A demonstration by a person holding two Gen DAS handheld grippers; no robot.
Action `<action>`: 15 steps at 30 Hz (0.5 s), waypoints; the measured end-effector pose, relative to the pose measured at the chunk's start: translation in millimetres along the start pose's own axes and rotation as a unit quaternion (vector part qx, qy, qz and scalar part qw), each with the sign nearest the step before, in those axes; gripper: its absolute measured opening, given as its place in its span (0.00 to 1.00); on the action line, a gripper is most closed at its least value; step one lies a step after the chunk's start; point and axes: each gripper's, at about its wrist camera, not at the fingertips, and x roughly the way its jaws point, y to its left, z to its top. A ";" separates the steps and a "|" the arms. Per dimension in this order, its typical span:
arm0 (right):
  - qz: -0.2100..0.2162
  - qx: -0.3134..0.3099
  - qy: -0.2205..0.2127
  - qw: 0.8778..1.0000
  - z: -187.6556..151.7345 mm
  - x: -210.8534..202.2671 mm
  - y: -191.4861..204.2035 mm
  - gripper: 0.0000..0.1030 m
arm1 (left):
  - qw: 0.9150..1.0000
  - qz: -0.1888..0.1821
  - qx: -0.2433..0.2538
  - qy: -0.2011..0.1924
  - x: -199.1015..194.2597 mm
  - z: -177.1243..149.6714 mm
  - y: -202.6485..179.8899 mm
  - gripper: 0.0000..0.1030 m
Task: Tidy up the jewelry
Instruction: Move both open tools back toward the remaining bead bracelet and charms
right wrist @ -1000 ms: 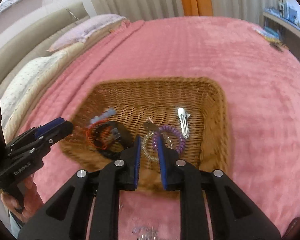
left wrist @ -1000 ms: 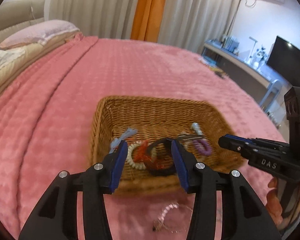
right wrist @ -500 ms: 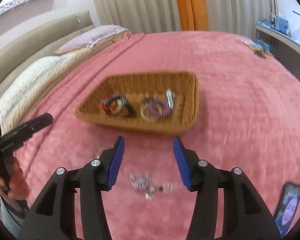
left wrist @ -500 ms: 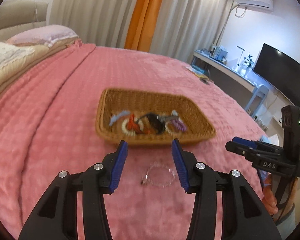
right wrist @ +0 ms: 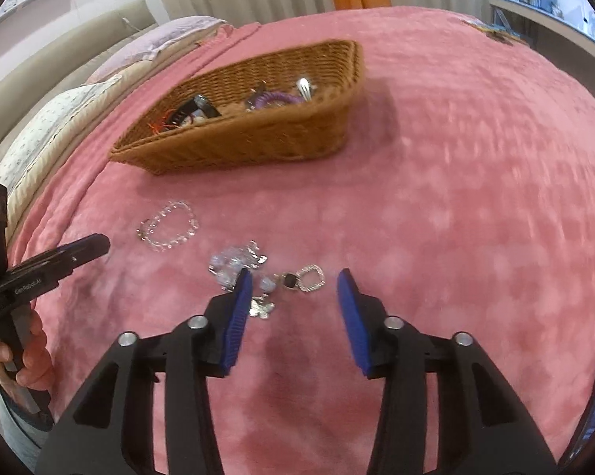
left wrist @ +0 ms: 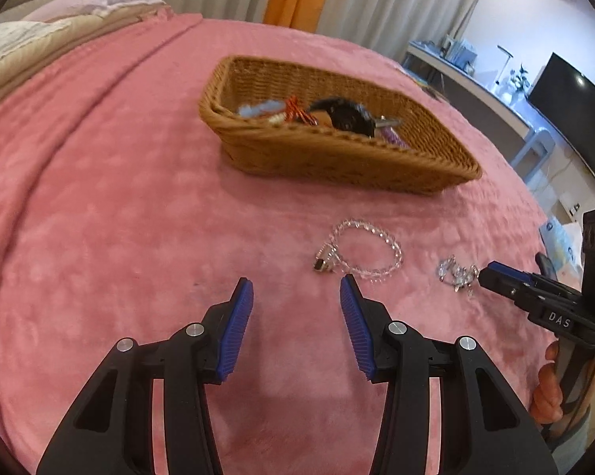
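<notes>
My left tool (left wrist: 296, 280) gapes wide, empty, near the clear bead bracelet (left wrist: 363, 249) on the bed (left wrist: 119, 198). My right tool (right wrist: 294, 273) spreads wide over the silver trinkets (right wrist: 266, 273), apart from the wicker basket (right wrist: 258, 138).

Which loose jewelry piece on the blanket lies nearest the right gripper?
The silver charm cluster, lying at the right gripper fingertips. The clear bead bracelet sits apart, farther out toward the wicker basket.
</notes>
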 end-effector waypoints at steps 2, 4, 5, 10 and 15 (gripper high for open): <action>0.000 0.005 0.003 1.000 -2.2 1.0 -5.1 0.36 | 1.000 0.006 0.014 0.006 7.0 -0.1 -6.1 0.43; -0.004 0.005 0.005 1.000 -2.6 2.8 -6.5 0.36 | 0.999 0.013 0.033 0.022 16.3 -0.3 -13.7 0.43; -0.006 0.003 0.009 1.000 -4.2 5.0 -7.8 0.36 | 0.999 0.019 0.041 0.031 21.0 -0.3 -16.5 0.43; -0.013 -0.011 0.006 1.000 -6.8 5.9 -2.5 0.36 | 0.996 0.041 0.074 0.021 27.4 1.9 -26.2 0.43; -0.011 -0.024 0.001 1.000 -9.8 4.8 2.6 0.36 | 0.996 0.040 0.082 0.015 32.5 9.8 -28.8 0.42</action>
